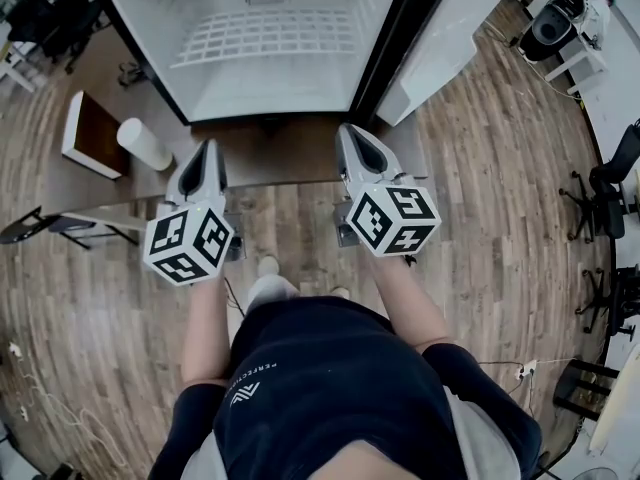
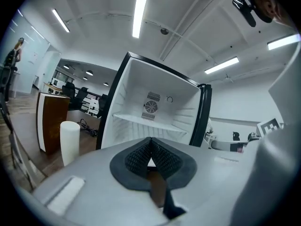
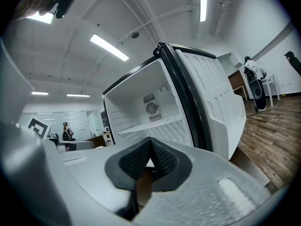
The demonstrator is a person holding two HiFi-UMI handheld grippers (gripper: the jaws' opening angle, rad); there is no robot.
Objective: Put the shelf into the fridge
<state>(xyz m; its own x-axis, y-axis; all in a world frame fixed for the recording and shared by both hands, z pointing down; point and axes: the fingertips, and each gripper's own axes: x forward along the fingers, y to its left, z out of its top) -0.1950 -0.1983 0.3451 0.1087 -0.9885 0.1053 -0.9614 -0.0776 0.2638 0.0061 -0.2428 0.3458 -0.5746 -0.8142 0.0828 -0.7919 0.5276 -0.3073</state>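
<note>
Grey left hand-held gripper [image 2: 150, 141], right hand-held gripper [image 3: 150, 141]: jaws together, empty.

The wooden floor [image 1: 90, 318] carries the open fridge [image 1: 300, 88], a white cylinder [image 1: 145, 144] and a brown cabinet [image 1: 92, 134].

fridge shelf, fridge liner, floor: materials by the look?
Shelf: white open grid, probably coated wire. Fridge liner: smooth white, likely moulded plastic; ribbed side walls. Floor: brown plank pattern, wood or laminate, cannot tell.
</note>
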